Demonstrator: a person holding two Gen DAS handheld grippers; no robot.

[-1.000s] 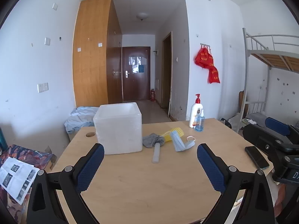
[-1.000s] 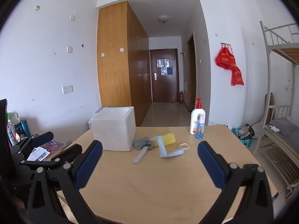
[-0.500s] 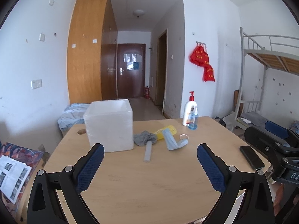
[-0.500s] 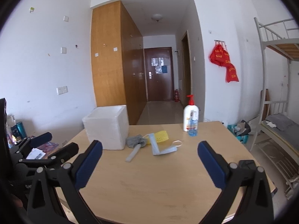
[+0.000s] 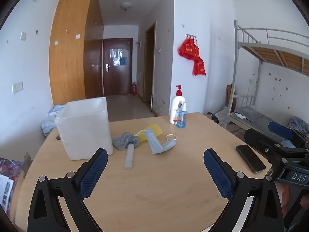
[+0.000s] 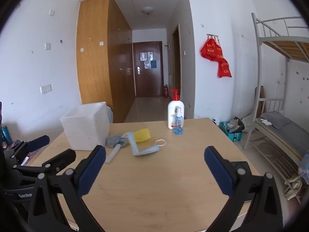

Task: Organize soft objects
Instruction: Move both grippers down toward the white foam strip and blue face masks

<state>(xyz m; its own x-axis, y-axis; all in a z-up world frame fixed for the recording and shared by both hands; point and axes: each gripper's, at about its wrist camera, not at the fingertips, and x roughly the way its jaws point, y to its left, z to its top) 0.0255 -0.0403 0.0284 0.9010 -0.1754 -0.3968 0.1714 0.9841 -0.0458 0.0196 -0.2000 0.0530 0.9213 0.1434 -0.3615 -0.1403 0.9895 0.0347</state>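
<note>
While we are holding both tools above the near edge of the table point(image 5: 154, 193), the left gripper point(image 5: 155, 172) is standing wide open with nothing between its blue pads, and the right gripper point(image 6: 154, 171) is gaping just as wide and gripping nothing either. Off to our right in the left wrist view, a dark phone point(image 5: 250, 158) is lying flat near the table's edge, well apart from everything else. Farther out, the soft things are sitting bunched together in the middle of the table: a pale grey strip point(image 5: 129, 158) is pointing toward us, its far end touching a crumpled grey cloth point(image 5: 124, 140); just beside that cloth, a folded blue face mask point(image 5: 157, 144) is lying bent in a V, with its white ear loop point(image 5: 171, 136) trailing to the right; a yellow sponge-like piece point(image 5: 152, 131) is lying just behind the mask and partly under it. Left of this cluster, a white foam box point(image 5: 85, 129) is standing upright, close to the grey cloth. Beyond, near the far edge, a white pump bottle point(image 5: 176, 108) with a red top is standing with a small blue bottle point(image 5: 182, 118) right in front of it.
</note>
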